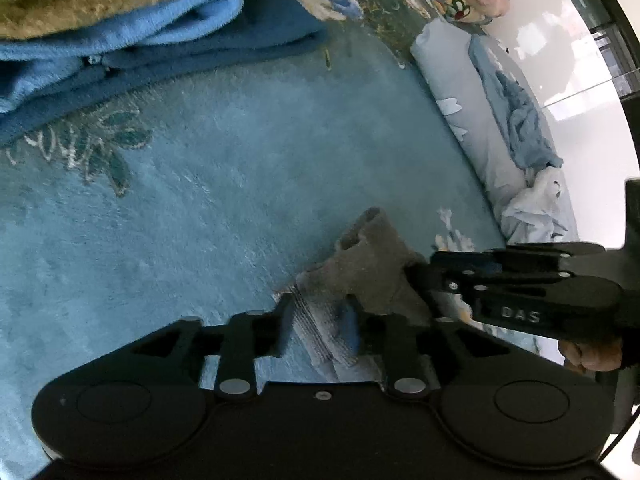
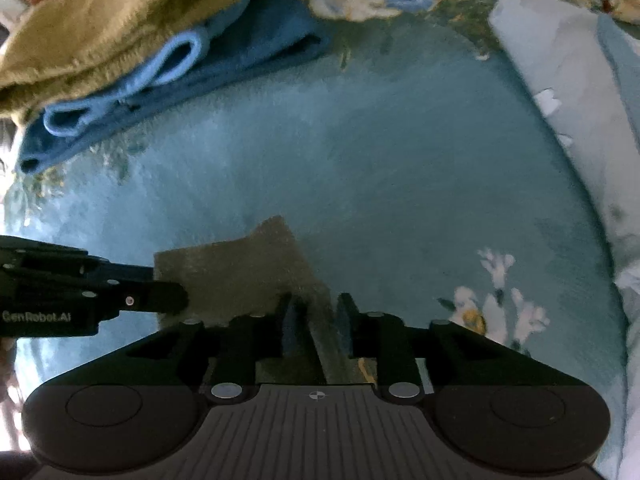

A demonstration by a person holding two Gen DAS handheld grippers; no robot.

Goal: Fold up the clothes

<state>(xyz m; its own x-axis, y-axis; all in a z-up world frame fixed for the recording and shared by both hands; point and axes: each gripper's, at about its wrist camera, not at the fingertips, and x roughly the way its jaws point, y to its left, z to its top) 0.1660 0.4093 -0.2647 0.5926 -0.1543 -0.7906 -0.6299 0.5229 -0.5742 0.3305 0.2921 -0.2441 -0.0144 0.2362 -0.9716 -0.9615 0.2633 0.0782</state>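
On the rug: small grey-brown fuzzy cloth (image 2: 240, 276) lies flat on the teal floral rug (image 1: 200, 200)
Left gripper (image 1: 318, 326): jaws part-open, cloth between, pads look loose
Right gripper (image 2: 316, 326): same – straddling an edge, likely letting go after a fold
Beyond the cloth: folded olive towel (image 2: 112, 28) on blue fleece (image 2: 256, 48), well apart – nothing blocking

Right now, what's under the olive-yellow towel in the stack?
Under the olive-yellow towel lies a folded blue fleece garment, resting on the teal floral rug. Anything deeper between them is covered.
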